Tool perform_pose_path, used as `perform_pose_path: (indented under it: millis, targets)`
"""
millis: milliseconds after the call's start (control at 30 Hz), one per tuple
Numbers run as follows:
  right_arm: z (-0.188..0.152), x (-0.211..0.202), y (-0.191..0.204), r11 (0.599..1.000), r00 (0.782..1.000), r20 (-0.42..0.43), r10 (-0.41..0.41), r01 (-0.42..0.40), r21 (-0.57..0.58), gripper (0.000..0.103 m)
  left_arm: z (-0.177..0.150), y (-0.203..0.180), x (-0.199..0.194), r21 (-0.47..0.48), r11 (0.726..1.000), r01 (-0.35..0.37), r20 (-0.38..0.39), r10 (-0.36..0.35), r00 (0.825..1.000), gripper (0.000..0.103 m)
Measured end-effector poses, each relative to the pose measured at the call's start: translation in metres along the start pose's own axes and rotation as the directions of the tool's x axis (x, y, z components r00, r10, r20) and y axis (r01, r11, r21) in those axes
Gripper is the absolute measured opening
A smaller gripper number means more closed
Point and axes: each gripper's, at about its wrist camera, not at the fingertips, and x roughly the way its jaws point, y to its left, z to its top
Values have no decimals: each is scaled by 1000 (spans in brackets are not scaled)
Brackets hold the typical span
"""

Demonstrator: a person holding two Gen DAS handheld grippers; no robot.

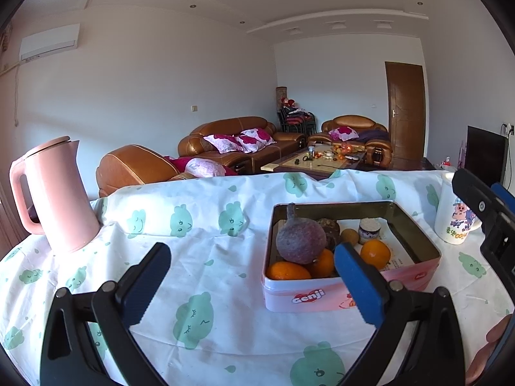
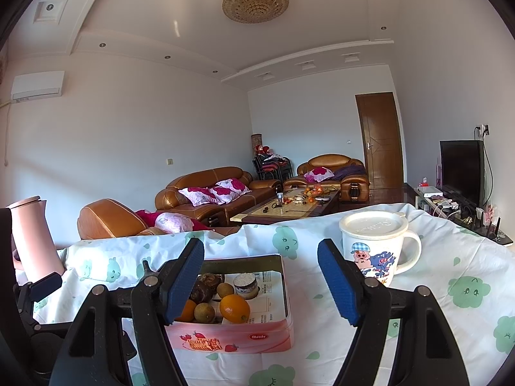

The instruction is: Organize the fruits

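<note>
Both grippers, left [image 1: 252, 284] and right [image 2: 260, 281], gape empty; the beetroot [image 1: 301, 239] stands stem-up in the tin [image 1: 322, 296].

a table [image 1: 225, 289] covered with a white cloth [image 2: 322, 328] printed with green cartoon shapes carries everything here. a pink-and-white tin box [image 1: 322, 296] sits open on the cloth, with fruit inside. a pink kettle [image 1: 54, 193] stands upright at the table's left edge, well apart from the box. a white lidded mug [image 2: 375, 246] with a cartoon pig stands to the right of the box, near its far corner.
</note>
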Motion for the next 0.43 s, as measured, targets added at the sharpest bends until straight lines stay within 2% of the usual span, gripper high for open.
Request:
perform_pose_path:
  millis: [433]
  targets:
    - [-1,1,-2,1000,1000,-8,0,0,-7,74,-1,3,4,-18,1000,16,-14,-16,1000,103]
